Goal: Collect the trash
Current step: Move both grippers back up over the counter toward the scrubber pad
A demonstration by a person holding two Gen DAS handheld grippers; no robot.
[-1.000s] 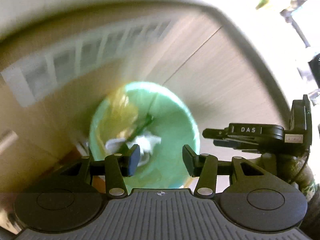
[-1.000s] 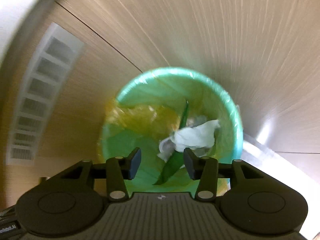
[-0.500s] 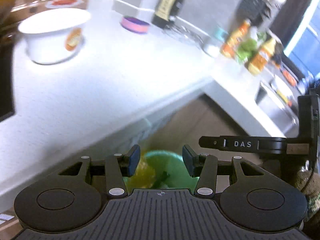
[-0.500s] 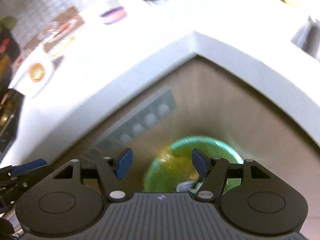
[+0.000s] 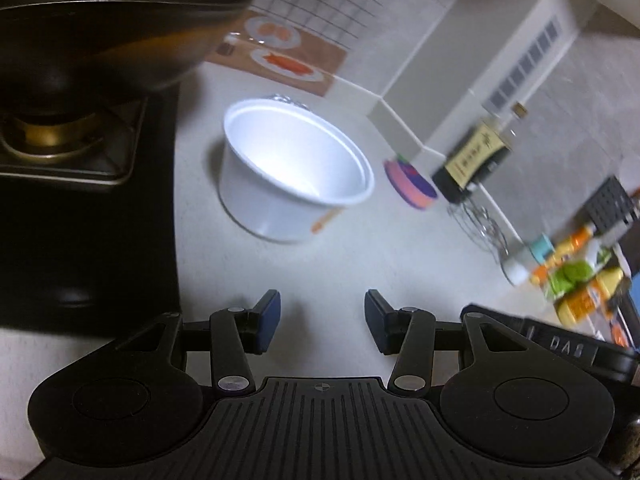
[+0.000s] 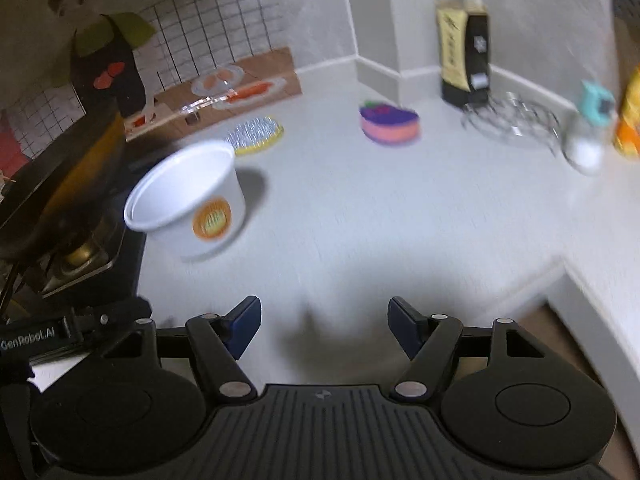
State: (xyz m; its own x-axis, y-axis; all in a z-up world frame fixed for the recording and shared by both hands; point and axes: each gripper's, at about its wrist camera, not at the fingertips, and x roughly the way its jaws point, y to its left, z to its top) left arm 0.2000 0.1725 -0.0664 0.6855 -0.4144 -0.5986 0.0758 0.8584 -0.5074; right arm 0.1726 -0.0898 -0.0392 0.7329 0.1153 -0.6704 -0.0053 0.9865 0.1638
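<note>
A next piece of trash is being sought. The cup (image 5: 294, 172) stands ahead-left of the left gripper (image 5: 322, 322), whose jaws are spread and empty; the right gripper (image 6: 325, 330), also empty, is opening. A reach to the cup's rim is probably called for.

Black ribbed left tool (image 5: 322, 322) and right tool (image 6: 325, 330), blue pads, silver screws.

The left gripper (image 5: 322, 320) hangs over the white table (image 5: 320, 264), jaws wide and empty; ahead stands a white paper bowl (image 5: 294, 172) beside the stove (image 5: 80, 160).
</note>
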